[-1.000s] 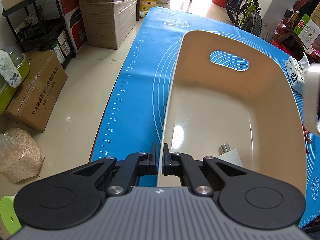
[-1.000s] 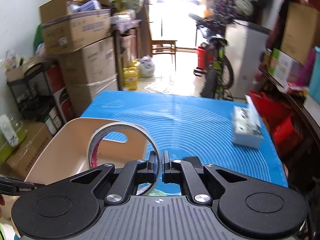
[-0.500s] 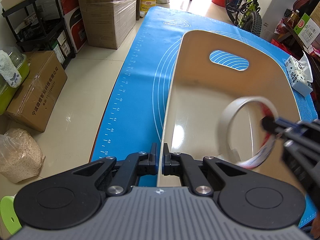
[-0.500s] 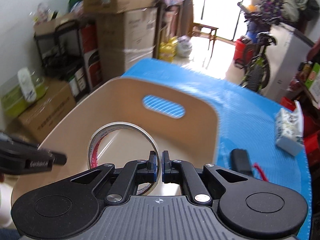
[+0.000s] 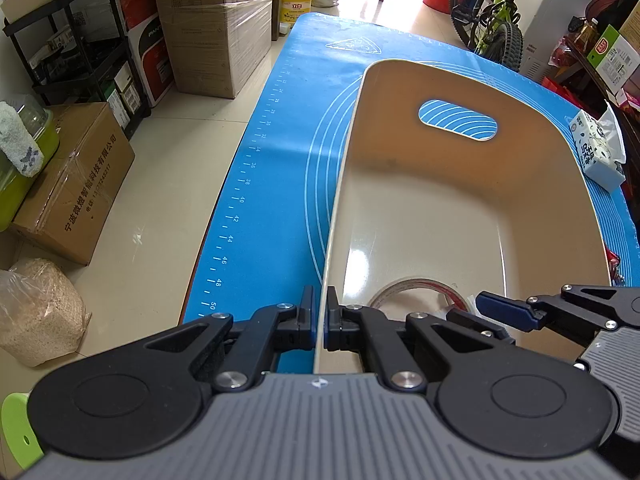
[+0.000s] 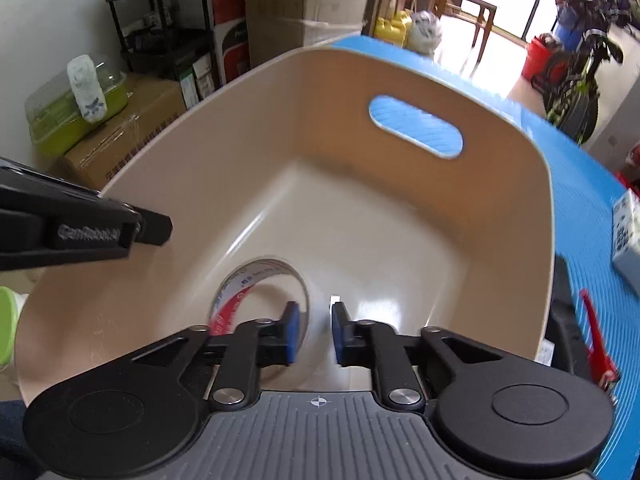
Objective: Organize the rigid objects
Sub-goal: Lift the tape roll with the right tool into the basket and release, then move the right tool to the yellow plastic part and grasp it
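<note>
A beige plastic basket (image 5: 460, 208) with a handle slot stands on the blue mat (image 5: 280, 184). My left gripper (image 5: 320, 320) is shut on the basket's near left rim. A roll of clear tape (image 6: 260, 292) with a red and white core lies inside the basket near its front; it also shows in the left wrist view (image 5: 416, 292). My right gripper (image 6: 314, 332) is open inside the basket, its jaws spread either side of the roll's wall; it shows at the right of the left wrist view (image 5: 492, 310). A small white object lies on the basket floor behind the roll.
A tissue pack (image 5: 598, 152) lies on the mat right of the basket. A black object and a red-handled thing (image 6: 596, 340) lie at the basket's right. Cardboard boxes (image 5: 76, 184), a shelf rack and a bicycle (image 5: 496, 20) stand around the table.
My right gripper carried the tape roll over and down into the basket, then opened and let it go. The left gripper has kept its hold on the rim.
</note>
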`<state>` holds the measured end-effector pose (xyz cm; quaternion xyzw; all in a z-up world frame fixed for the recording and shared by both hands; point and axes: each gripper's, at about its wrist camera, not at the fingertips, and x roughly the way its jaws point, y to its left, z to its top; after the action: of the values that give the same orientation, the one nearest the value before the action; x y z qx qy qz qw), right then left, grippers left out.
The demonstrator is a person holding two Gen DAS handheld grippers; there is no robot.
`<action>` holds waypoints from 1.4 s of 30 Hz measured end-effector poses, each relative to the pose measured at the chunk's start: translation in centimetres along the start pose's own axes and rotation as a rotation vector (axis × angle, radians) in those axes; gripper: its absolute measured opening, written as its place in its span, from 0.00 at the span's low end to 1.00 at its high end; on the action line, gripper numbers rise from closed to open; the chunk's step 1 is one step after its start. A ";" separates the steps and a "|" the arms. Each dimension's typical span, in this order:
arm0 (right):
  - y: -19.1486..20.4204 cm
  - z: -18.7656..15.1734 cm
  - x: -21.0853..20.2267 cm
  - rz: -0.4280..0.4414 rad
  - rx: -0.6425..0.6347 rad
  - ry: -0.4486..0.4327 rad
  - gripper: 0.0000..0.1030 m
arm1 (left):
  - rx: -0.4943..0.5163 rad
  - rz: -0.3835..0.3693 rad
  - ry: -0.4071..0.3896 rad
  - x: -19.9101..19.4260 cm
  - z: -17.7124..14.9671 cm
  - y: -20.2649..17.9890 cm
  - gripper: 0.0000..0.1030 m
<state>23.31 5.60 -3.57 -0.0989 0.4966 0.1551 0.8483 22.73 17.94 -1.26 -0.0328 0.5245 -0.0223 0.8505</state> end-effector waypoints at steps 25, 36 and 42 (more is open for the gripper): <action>-9.6 -3.6 -11.0 -0.077 0.264 -0.294 0.91 | 0.002 0.002 0.001 0.0 -0.1 0.2 0.05; -14.3 -9.0 -10.2 -0.208 0.286 -0.212 0.93 | 0.001 0.002 0.001 0.0 -0.1 0.3 0.05; -15.6 -10.9 -7.9 -0.203 0.299 -0.129 0.93 | 0.002 0.005 0.002 -0.1 0.0 0.2 0.05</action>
<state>16.49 -13.71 -1.73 -0.0111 0.4459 -0.0009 0.8950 22.70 18.18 -1.22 -0.0309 0.5255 -0.0206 0.8500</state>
